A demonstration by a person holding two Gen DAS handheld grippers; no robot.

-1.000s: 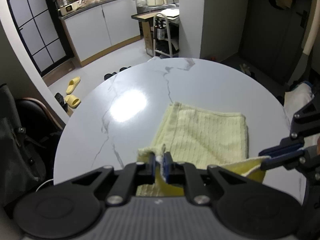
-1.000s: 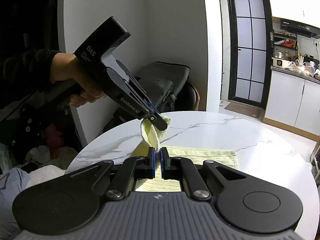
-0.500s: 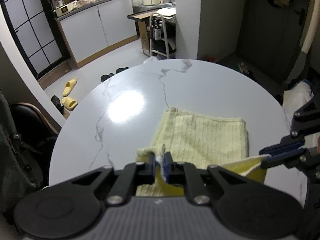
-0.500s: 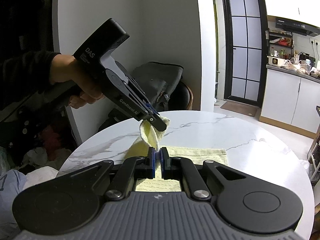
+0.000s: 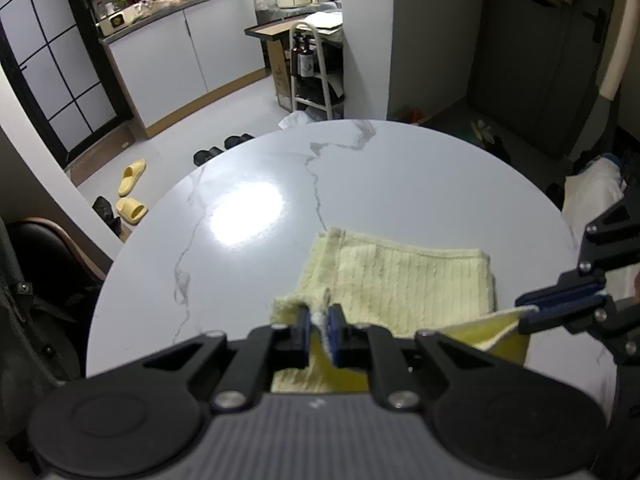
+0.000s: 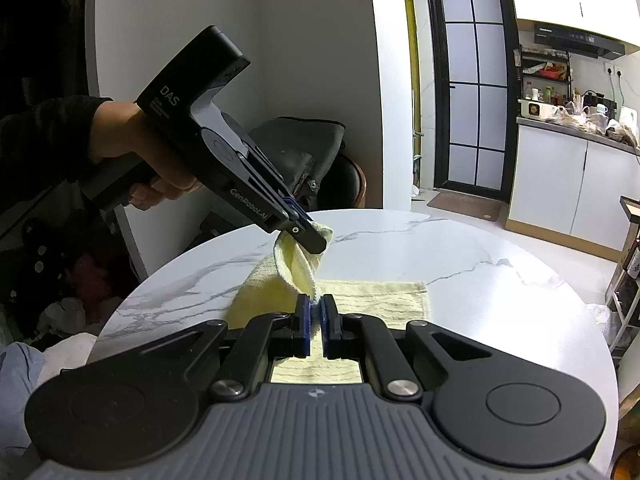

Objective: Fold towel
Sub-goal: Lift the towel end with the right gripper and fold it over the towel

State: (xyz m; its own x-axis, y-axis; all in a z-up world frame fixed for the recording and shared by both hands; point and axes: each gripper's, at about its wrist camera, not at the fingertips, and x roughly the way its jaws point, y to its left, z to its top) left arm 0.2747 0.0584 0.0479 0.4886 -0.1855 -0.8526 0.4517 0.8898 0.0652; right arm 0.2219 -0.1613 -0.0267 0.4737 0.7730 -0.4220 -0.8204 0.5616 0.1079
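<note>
A pale yellow ribbed towel [image 5: 400,276] lies on the round white marble table [image 5: 256,184], its near edge lifted. My left gripper [image 5: 319,322] is shut on the towel's near left corner. My right gripper [image 6: 316,320] is shut on the near right corner; it shows in the left wrist view [image 5: 532,312] at the right. In the right wrist view the towel [image 6: 380,300] lies flat beyond my fingers, and the left gripper [image 6: 316,240] holds its corner raised above the table.
A dark chair [image 6: 320,168] stands at the table's far side in the right wrist view. Yellow slippers [image 5: 130,192] and dark shoes lie on the floor. Kitchen cabinets [image 5: 180,60] and a metal cart [image 5: 312,72] stand beyond the table.
Both grippers have kept hold of the towel corners and risen slightly, drawing back a little; the towel's far part stays flat on the table.
</note>
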